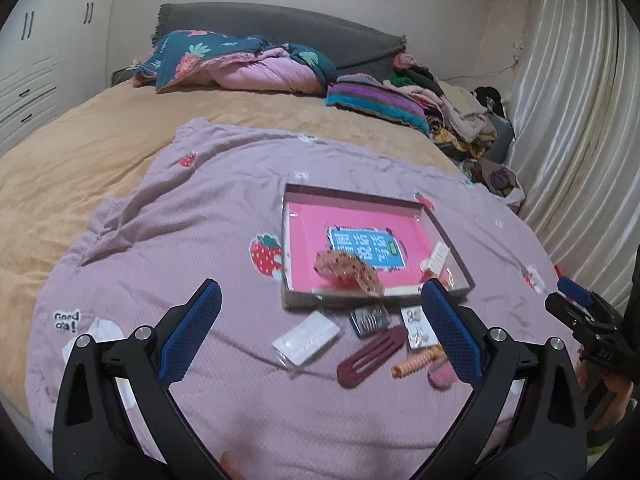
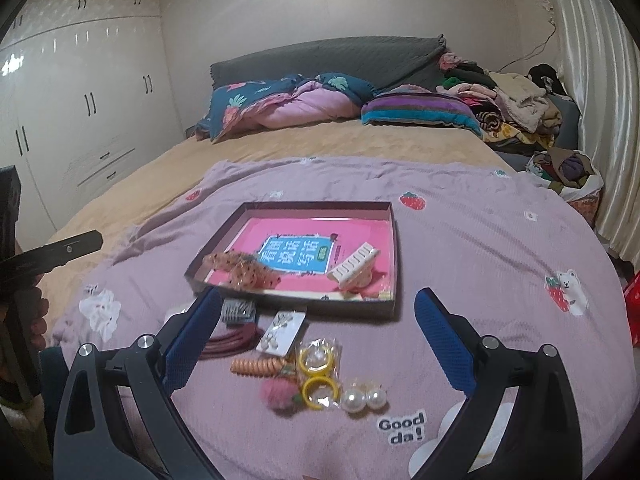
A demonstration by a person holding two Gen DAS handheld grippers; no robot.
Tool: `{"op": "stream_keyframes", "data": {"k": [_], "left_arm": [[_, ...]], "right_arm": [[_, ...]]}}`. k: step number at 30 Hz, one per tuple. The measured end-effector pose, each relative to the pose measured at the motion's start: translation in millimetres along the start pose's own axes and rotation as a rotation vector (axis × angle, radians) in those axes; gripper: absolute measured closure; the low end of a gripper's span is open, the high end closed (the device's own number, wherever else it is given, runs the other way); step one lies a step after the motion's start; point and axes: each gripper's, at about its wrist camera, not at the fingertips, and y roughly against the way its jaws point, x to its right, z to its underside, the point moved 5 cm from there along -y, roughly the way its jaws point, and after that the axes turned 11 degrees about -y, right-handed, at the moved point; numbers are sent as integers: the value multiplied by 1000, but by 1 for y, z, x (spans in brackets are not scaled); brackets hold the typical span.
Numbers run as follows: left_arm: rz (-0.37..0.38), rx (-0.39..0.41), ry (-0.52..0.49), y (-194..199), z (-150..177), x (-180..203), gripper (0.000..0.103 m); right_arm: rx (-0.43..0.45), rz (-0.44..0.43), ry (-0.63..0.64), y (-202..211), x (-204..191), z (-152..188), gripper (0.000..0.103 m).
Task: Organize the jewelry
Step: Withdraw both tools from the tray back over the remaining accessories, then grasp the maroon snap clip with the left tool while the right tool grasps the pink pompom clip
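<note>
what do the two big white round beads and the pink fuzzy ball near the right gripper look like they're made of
The two big white round beads look like glossy faux pearl, likely plastic or glass: smooth, with bright highlights. The pink fuzzy ball looks like soft matte yarn or plush fibre: blurred, hairy outline, no shine. Both lie on the lilac bedspread.

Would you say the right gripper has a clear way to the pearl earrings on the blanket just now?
Probably yes. The right gripper is open and empty, and the pearl earrings lie uncovered on the blanket between its fingers, with only the yellow rings close beside them.
</note>
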Motion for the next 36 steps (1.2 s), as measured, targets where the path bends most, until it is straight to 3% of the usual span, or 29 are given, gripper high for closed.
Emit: {"op": "stream_keyframes", "data": {"k": [23,36], "left_arm": [[16,-123,-112,-11,61,33,10],[-8,-187,-152,-35,93,25,10]], "right_arm": [[-129,17,118,5,-12,73,6],[-217,44,217,-37,-18,104,8]]}}
